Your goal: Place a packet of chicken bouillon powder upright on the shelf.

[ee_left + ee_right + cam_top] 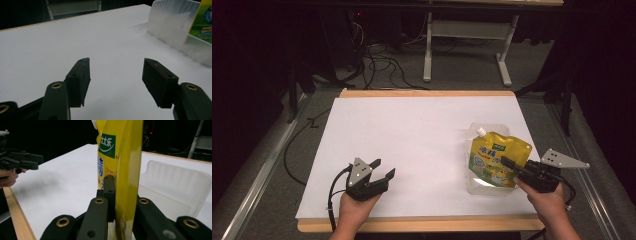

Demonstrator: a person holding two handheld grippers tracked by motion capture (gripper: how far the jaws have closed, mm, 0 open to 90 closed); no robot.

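While the right gripper point(512, 167) pinches the yellow spouted pouch point(497, 157) between its closed jaws, the step in hand looks like carrying that pouch at the clear plastic tray point(476, 189), which sits near the table's point(412, 130) right edge, toward its front right corner. From the high view the pouch lies over the tray, spout point(480, 131) pointing to the far edge; whether it is being lowered in or lifted out I cannot tell. The right gripper view shows the pouch point(120, 170) held edge-on and upright between the jaws, with the tray's point(175, 187) frosted wall just behind it, so the pouch seems to hang above or against the tray, not resting flat. The left gripper point(379, 170) hovers with its jaws spread wide and empty, over bare table near the front edge, well apart from the tray; its own view shows the tray's wall point(172, 32) off to one side. Next, I judge, the right hand point(549, 202) must either set the pouch squarely down inside the tray walls and let go, or raise it clear without dragging the light tray along; the left gripper may need to steady the tray.
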